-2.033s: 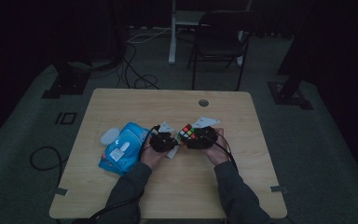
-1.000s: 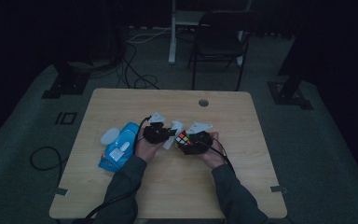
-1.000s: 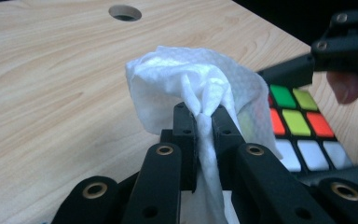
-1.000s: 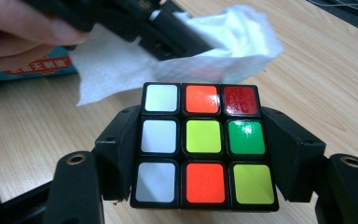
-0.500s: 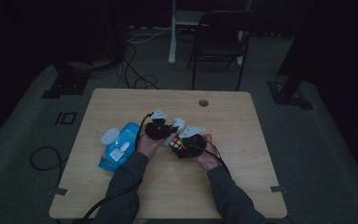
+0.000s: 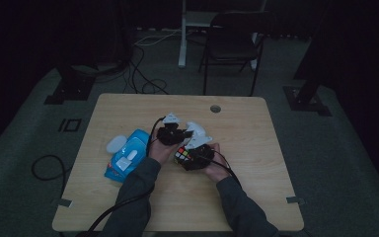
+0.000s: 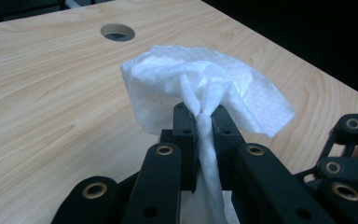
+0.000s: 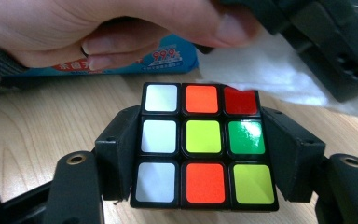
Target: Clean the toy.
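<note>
Now | left claw clamps one wipe | right claw clamps one cube

A light wooden table with a round cable hole near its far edge stands on grey carpet. On its left part lies a blue pack of wipes, and just beside the pack, toward the table's left edge, sits a small white oval thing.
</note>
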Action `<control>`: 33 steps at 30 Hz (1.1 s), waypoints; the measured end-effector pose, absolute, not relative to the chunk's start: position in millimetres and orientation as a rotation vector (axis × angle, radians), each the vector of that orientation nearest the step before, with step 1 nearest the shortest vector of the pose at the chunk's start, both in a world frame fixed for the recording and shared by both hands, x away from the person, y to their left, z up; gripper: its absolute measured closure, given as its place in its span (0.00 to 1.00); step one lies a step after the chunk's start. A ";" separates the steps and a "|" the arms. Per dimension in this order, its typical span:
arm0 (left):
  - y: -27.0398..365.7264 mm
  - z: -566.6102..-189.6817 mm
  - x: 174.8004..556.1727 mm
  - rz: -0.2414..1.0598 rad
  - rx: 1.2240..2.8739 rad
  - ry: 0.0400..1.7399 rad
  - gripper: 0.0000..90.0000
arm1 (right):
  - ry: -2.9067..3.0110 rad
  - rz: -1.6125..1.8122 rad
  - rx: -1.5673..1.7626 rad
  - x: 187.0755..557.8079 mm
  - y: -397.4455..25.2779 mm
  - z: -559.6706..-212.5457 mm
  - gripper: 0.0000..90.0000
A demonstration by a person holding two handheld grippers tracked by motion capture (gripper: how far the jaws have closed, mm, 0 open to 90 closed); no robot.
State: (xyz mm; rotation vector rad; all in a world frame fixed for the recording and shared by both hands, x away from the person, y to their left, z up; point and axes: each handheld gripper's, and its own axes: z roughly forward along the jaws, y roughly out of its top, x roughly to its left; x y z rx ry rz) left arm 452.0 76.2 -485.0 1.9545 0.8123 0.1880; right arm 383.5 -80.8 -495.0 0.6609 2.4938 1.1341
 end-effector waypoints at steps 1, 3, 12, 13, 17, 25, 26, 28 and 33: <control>75.3 -485.2 451.5 0.181 1.957 0.807 0.94 | 2.495 1.135 0.660 383.6 -80.3 -495.2 0.38; 73.4 -485.7 450.3 0.163 1.966 0.789 0.94 | 2.496 1.132 0.658 384.8 -79.8 -496.3 0.38; 67.1 -485.1 446.1 0.106 1.973 0.739 0.94 | 2.491 1.127 0.678 389.6 -82.5 -498.2 0.38; 66.3 -485.1 445.6 0.099 1.974 0.732 0.94 | 2.489 1.127 0.678 389.9 -82.8 -498.3 0.38; 65.1 -484.9 445.3 0.087 1.977 0.721 0.94 | 2.487 1.123 0.685 390.2 -83.9 -498.1 0.38; 69.0 -486.0 448.3 0.079 1.985 0.727 0.94 | 2.489 1.115 0.662 387.2 -83.0 -496.9 0.38; 71.1 -487.4 449.4 0.079 1.988 0.734 0.94 | 2.490 1.114 0.657 386.7 -83.0 -496.6 0.38; 72.8 -488.6 450.0 0.079 1.990 0.740 0.94 | 2.489 1.117 0.638 385.5 -83.0 -495.7 0.38; 76.3 -491.8 451.6 0.076 1.999 0.758 0.94 | 2.485 1.127 0.622 384.2 -84.1 -494.0 0.38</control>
